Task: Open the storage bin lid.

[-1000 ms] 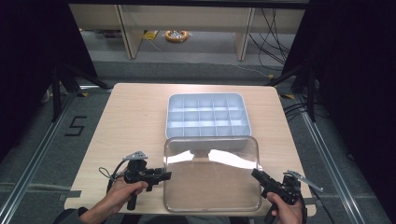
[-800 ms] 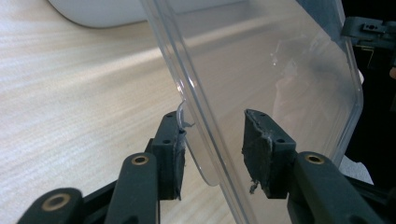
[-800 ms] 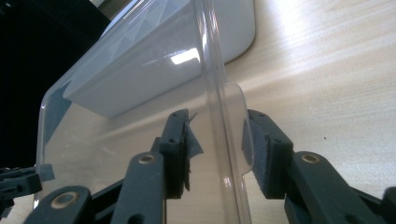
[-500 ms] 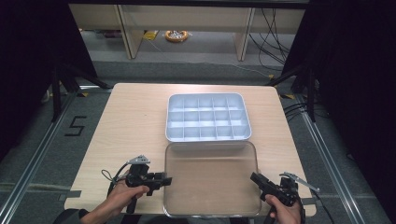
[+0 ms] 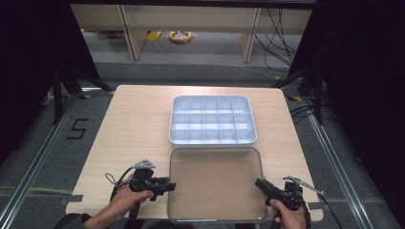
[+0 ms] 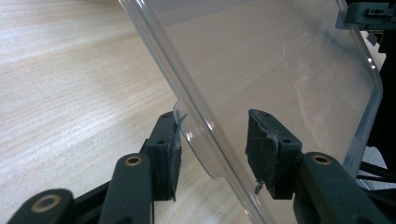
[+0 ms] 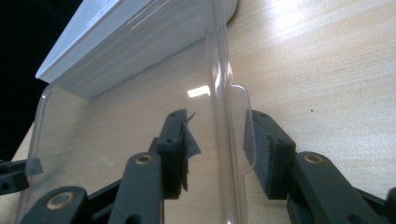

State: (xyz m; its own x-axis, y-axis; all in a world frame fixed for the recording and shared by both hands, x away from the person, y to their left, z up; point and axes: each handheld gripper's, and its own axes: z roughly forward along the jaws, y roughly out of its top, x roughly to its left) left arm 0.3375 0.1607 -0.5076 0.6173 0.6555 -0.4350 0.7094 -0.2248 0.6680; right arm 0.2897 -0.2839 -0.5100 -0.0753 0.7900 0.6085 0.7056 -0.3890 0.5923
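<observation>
High view: the lid's (image 5: 217, 183) near edge runs past the surface's (image 5: 129, 124) front edge, and the frame's bottom crops the person's forearms. The yellow object (image 5: 180, 36) on the floor beyond is too small to identify. Left gripper view: the lid is cut off at top and bottom. Right gripper view: the tray (image 7: 116, 32) is cropped by the top edge, its compartments hidden.

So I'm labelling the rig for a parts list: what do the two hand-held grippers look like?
Both are black. The left hand-held gripper carries a grey three-cornered plate and a looping cable. The right hand-held gripper trails a cable too. Each has two jaws with worn dark pads and brass-coloured pivot pins.
</observation>
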